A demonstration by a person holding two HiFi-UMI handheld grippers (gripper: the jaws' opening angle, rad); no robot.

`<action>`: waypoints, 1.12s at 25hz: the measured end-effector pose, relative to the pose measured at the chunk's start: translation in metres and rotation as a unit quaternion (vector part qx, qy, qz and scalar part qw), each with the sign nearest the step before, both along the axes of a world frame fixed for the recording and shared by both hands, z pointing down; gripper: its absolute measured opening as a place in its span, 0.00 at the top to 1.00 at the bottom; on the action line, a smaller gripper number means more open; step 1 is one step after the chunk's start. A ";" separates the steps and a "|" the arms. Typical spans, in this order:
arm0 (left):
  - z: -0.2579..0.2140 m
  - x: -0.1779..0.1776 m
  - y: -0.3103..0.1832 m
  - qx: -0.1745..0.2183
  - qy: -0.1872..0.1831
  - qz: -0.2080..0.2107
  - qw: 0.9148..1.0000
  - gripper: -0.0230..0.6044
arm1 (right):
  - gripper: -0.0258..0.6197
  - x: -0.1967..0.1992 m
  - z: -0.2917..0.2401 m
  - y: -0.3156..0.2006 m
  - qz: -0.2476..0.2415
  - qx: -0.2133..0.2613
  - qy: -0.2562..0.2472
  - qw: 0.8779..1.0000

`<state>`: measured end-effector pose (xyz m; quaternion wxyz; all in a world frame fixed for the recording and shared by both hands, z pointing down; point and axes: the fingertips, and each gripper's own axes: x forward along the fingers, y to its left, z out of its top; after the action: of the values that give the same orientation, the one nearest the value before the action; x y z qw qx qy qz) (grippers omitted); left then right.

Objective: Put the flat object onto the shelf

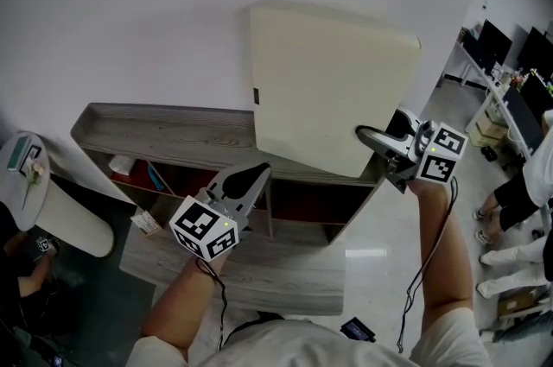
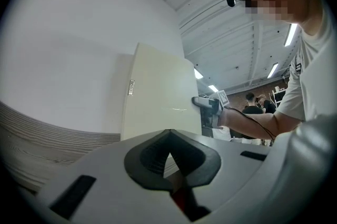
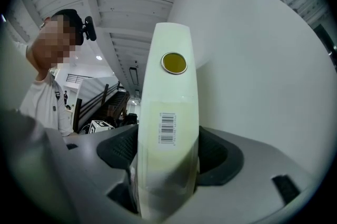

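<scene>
A cream flat square object [image 1: 324, 89] stands on edge on top of the grey wooden shelf [image 1: 164, 132] and leans back against the white wall. My right gripper [image 1: 373, 136] is at its right edge. In the right gripper view that edge, with a barcode label [image 3: 168, 128], fills the space between the wide-set jaws, and I see no pinch on it. My left gripper [image 1: 259, 174] hangs just below the object's lower left corner with its fingertips together and nothing in them. In the left gripper view the object [image 2: 158, 96] rises beyond the jaws, with the right gripper [image 2: 208, 107] at its far edge.
The shelf's open compartments [image 1: 155, 175] below hold small items. A lower grey board [image 1: 259, 270] juts out toward me. A white round stand [image 1: 34, 184] is at the left. Desks with monitors [image 1: 518, 72] and people are at the far right.
</scene>
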<state>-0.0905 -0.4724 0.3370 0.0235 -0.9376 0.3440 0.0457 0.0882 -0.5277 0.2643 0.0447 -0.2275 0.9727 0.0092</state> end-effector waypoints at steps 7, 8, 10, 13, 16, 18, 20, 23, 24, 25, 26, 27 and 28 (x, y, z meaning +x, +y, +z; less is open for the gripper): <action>-0.002 0.008 0.011 0.002 -0.004 0.003 1.000 0.94 | 0.46 0.005 -0.003 0.000 0.028 0.003 -0.004 1.000; -0.002 0.007 0.013 0.002 -0.004 0.002 1.000 0.94 | 0.46 0.008 -0.004 0.000 0.034 0.003 -0.009 0.999; -0.003 0.007 0.016 0.003 -0.004 -0.001 1.000 0.94 | 0.46 0.014 -0.008 0.000 0.043 0.004 -0.020 0.999; -0.005 0.010 0.023 0.004 -0.004 -0.003 1.000 0.94 | 0.46 0.024 -0.011 0.006 0.050 0.004 -0.026 0.998; -0.007 0.016 0.033 0.007 -0.005 -0.006 1.000 0.94 | 0.46 0.032 -0.009 0.017 0.055 0.004 -0.029 0.998; -0.009 0.021 0.040 0.009 -0.007 -0.007 1.000 0.94 | 0.46 0.037 -0.005 0.026 0.058 0.002 -0.025 0.998; -0.010 0.028 0.049 0.011 -0.008 -0.008 1.000 0.94 | 0.46 0.041 0.000 0.035 0.061 -0.002 -0.022 0.998; -0.008 0.037 0.062 0.010 -0.013 -0.012 1.000 0.94 | 0.46 0.048 0.009 0.053 0.071 -0.005 -0.020 0.997; -0.008 0.041 0.067 0.009 -0.014 -0.013 1.000 0.94 | 0.46 0.051 0.011 0.059 0.077 -0.004 -0.021 0.997; -0.008 0.045 0.072 0.009 -0.015 -0.013 1.000 0.94 | 0.46 0.053 0.014 0.065 0.082 -0.002 -0.020 0.996; -0.007 0.048 0.077 0.009 -0.016 -0.014 1.000 0.94 | 0.46 0.054 0.017 0.072 0.085 0.000 -0.018 0.996; -0.006 0.052 0.082 0.009 -0.017 -0.014 1.000 0.94 | 0.46 0.055 0.020 0.079 0.087 0.003 -0.015 0.996; -0.005 0.056 0.087 0.009 -0.018 -0.016 1.000 0.94 | 0.47 0.055 0.024 0.087 0.088 0.007 -0.014 0.996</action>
<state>-0.0348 -0.3854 0.3324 0.0391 -0.9325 0.3576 0.0313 0.1429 -0.4409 0.2878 0.0585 -0.3118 0.9482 0.0166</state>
